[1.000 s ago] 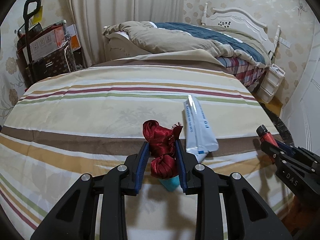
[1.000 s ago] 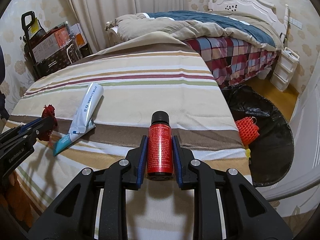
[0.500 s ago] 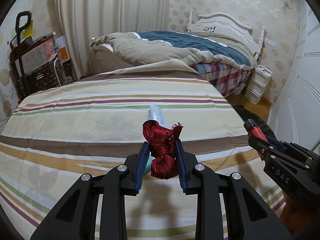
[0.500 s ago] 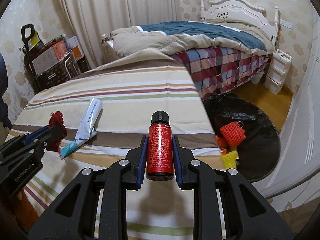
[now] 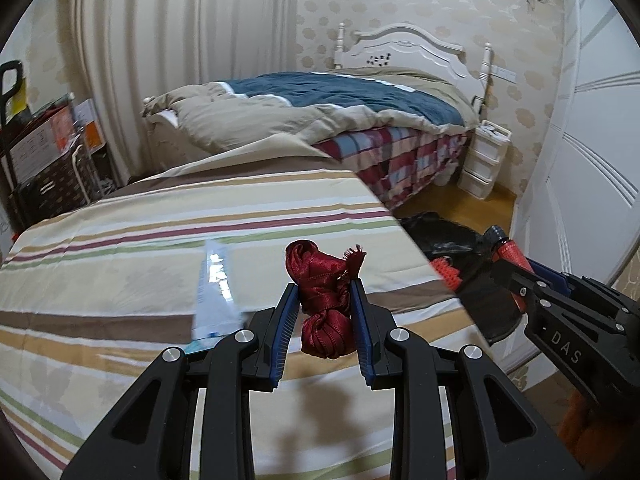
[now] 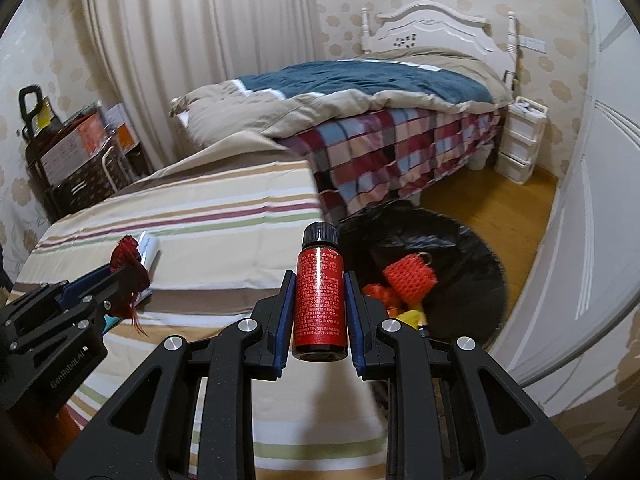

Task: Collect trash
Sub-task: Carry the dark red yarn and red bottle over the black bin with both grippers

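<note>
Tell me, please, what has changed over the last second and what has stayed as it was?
Both grippers swung right, off the striped bed toward the black trash bag on the floor. No grip changed: the left gripper stays shut on the red ribbon, the right gripper on the red bottle. The tube still lies on the bed.

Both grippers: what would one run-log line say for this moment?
left gripper: shut on red ribbon | right gripper: shut on red bottle | black trash bag: on floor, open | tube: on striped sheet
</note>
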Tool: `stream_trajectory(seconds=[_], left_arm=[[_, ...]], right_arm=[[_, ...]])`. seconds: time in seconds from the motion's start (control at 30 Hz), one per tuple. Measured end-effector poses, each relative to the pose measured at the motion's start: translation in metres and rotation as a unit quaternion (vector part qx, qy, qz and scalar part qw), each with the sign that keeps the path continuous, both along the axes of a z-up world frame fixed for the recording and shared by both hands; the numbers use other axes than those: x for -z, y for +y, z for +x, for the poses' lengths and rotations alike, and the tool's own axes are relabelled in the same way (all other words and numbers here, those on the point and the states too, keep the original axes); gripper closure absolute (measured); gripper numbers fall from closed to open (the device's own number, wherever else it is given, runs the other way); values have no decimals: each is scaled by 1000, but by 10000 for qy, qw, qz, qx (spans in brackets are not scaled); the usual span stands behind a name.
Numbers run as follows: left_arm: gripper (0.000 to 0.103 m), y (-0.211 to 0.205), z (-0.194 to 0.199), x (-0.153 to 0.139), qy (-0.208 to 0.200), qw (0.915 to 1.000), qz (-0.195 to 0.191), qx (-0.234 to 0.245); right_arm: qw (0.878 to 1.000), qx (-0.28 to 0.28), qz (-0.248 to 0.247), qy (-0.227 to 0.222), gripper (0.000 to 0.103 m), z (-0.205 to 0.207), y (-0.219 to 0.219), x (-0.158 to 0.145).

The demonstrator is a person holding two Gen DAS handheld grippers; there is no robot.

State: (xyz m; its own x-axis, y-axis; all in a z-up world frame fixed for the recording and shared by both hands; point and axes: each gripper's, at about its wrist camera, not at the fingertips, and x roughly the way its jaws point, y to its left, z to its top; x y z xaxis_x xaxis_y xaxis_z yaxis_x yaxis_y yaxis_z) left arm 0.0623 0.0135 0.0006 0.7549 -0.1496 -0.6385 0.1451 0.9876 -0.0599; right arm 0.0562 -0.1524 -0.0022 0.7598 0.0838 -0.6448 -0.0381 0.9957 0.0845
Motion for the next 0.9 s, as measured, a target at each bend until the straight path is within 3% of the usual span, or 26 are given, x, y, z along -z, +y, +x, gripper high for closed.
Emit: stream_trajectory(seconds=[0.5, 0.9], left_arm=[[74, -73, 27, -6, -94, 9986, 94, 512], [74, -120, 65, 8, 58, 9977, 260, 628]], right_arm=[[9979, 633, 38, -139, 80, 17, -68, -2], [9958, 907, -30, -79, 80, 46, -98, 9]])
